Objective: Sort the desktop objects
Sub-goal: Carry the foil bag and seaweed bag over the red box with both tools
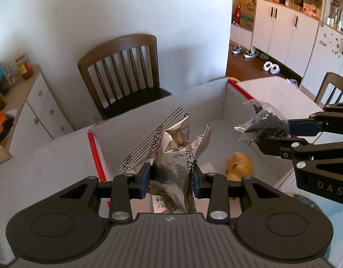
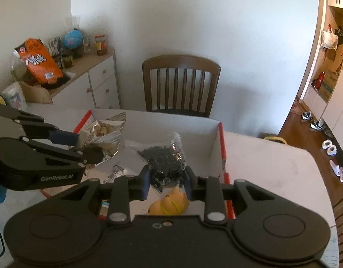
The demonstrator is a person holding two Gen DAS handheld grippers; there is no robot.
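Holding two packets over the box

Left claw [image 1: 171, 179] is clenching a crumpled silver foil wrapper [image 1: 174, 156]; right claw [image 2: 166, 182] is gripping a clear bag of black pieces [image 2: 164, 156]; both are hanging above the open white box [image 1: 162, 109], over a yellow toy [image 2: 169, 204] lying inside it.

Light: bright daylight, even on the white wall.
Glare: sheen on the foil packet [image 1: 173, 156].
Shadows: soft beside the chair [image 2: 180, 84].
Focus: centre sharp.
Distortion: fisheye bending, dark vignette at corners.
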